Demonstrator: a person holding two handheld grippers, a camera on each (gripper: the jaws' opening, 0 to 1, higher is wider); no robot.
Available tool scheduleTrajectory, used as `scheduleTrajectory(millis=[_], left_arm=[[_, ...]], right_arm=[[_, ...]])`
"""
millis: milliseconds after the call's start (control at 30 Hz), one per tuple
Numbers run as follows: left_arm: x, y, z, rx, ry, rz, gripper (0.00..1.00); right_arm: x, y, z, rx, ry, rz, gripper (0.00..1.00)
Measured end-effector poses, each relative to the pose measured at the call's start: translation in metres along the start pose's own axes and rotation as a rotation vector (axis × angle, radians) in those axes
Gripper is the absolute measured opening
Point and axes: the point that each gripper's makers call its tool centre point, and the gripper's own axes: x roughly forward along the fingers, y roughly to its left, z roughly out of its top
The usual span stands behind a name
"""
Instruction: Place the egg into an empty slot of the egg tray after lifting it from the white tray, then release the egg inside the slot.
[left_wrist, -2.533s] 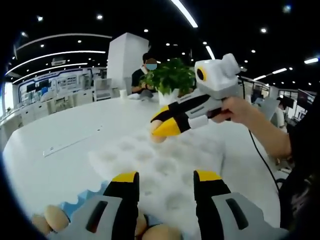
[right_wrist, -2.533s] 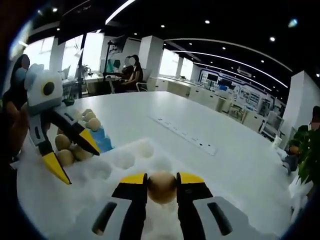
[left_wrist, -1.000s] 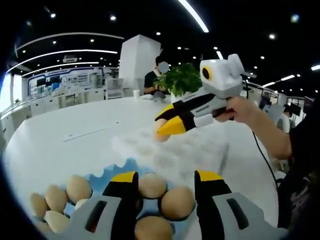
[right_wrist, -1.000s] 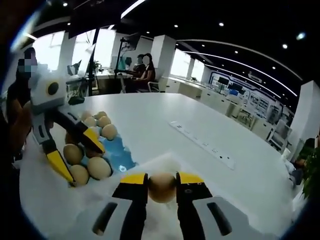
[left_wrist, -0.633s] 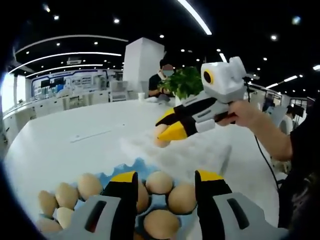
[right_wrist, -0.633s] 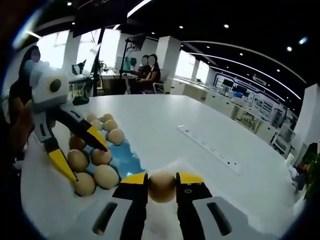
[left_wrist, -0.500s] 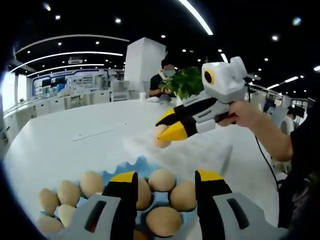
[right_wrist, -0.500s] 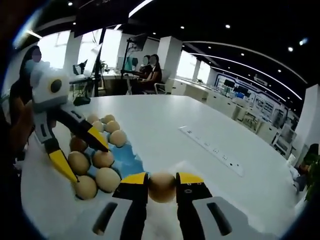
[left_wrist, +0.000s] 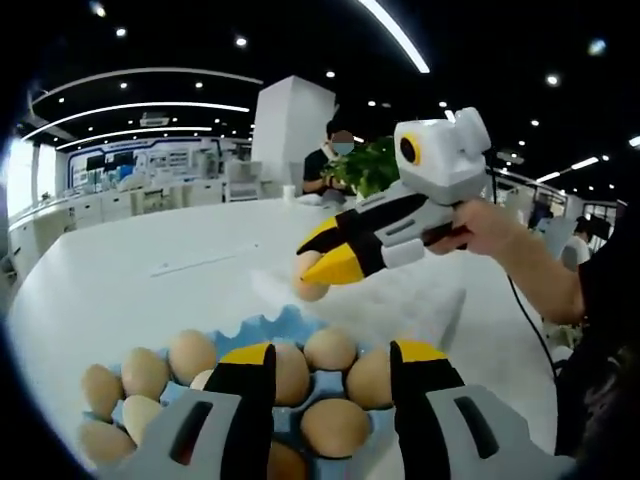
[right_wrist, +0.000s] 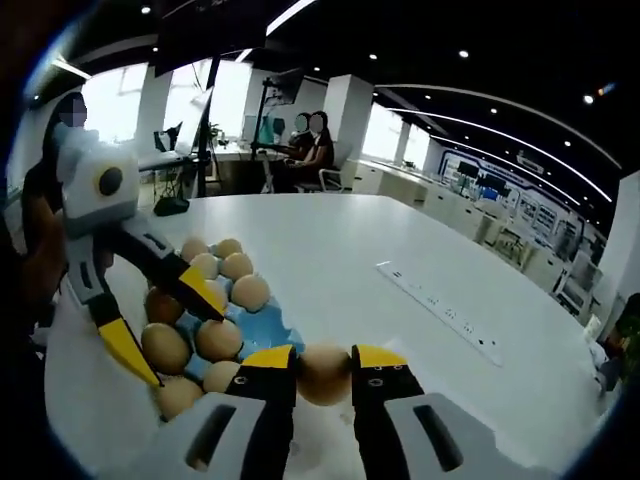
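Table (left_wrist: 130, 260): smooth white top, low sheen, soft ceiling reflections across the middle of both views. Eggs (left_wrist: 330, 425): matt tan shells, faintly speckled, lower centre of the left gripper view. Egg tray (right_wrist: 262, 322): thin blue plastic, slightly glossy, scalloped rim. White tray (left_wrist: 420, 300): looked like matt moulded pulp or foam, can't tell which. Right gripper (left_wrist: 318, 262): glossy white plastic body, yellow-and-black plastic jaws, semi-matt. Left gripper (left_wrist: 325, 365) had the same finish.
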Motion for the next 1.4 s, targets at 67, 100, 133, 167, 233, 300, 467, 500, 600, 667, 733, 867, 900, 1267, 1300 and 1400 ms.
scheduleTrajectory(millis=[67, 100, 133, 167, 233, 300, 467, 500, 600, 667, 733, 867, 900, 1267, 1300, 1400], left_arm=[[0.0, 0.0, -0.001, -0.003, -0.004, 0.003, 0.47], [-0.001, -0.002, -0.002, -0.004, -0.005, 0.0, 0.47], [-0.001, -0.002, -0.002, -0.005, -0.005, 0.0, 0.47], [-0.001, -0.001, -0.002, -0.004, -0.004, 0.001, 0.47], [-0.001, 0.0, -0.002, -0.004, -0.006, 0.0, 0.47], [-0.001, 0.001, -0.002, -0.005, -0.007, 0.001, 0.47], [-0.009, -0.003, -0.001, -0.014, -0.028, 0.007, 0.48], [-0.008, -0.002, -0.001, -0.014, -0.03, 0.009, 0.48], [-0.008, 0.0, -0.004, -0.018, -0.03, 0.01, 0.48], [-0.008, 0.001, -0.006, -0.024, -0.027, 0.011, 0.48], [-0.009, 0.002, -0.007, -0.029, -0.025, 0.012, 0.48], [-0.012, 0.004, -0.007, -0.033, -0.028, 0.019, 0.48], [-0.013, 0.004, -0.007, -0.033, -0.028, 0.021, 0.48], [-0.017, 0.011, -0.006, -0.039, -0.035, 0.035, 0.48], [-0.018, 0.012, -0.005, -0.043, -0.04, 0.037, 0.48], [-0.02, 0.012, -0.007, -0.044, -0.037, 0.043, 0.48]], right_arm=[[0.004, 0.003, 0.003, -0.005, -0.004, 0.008, 0.22], [0.007, 0.005, 0.004, -0.008, -0.002, 0.016, 0.22], [0.009, 0.005, 0.005, -0.008, -0.002, 0.019, 0.22], [0.011, 0.007, 0.007, -0.011, -0.003, 0.023, 0.22], [0.014, 0.009, 0.009, -0.014, -0.004, 0.03, 0.22], [0.018, 0.012, 0.012, -0.016, -0.006, 0.038, 0.22], [0.028, 0.02, 0.017, -0.025, -0.008, 0.062, 0.21], [0.031, 0.021, 0.018, -0.026, -0.007, 0.069, 0.21], [0.038, 0.024, 0.02, -0.027, -0.007, 0.082, 0.21], [0.043, 0.026, 0.022, -0.026, -0.007, 0.091, 0.21], [0.046, 0.03, 0.024, -0.026, -0.01, 0.099, 0.21], [0.053, 0.036, 0.026, -0.026, -0.014, 0.116, 0.21], [0.054, 0.036, 0.026, -0.026, -0.011, 0.119, 0.21], [0.067, 0.045, 0.021, -0.022, 0.008, 0.141, 0.19], [0.068, 0.045, 0.02, -0.022, 0.013, 0.143, 0.17], [0.074, 0.025, 0.028, -0.006, -0.023, 0.154, 0.0]])
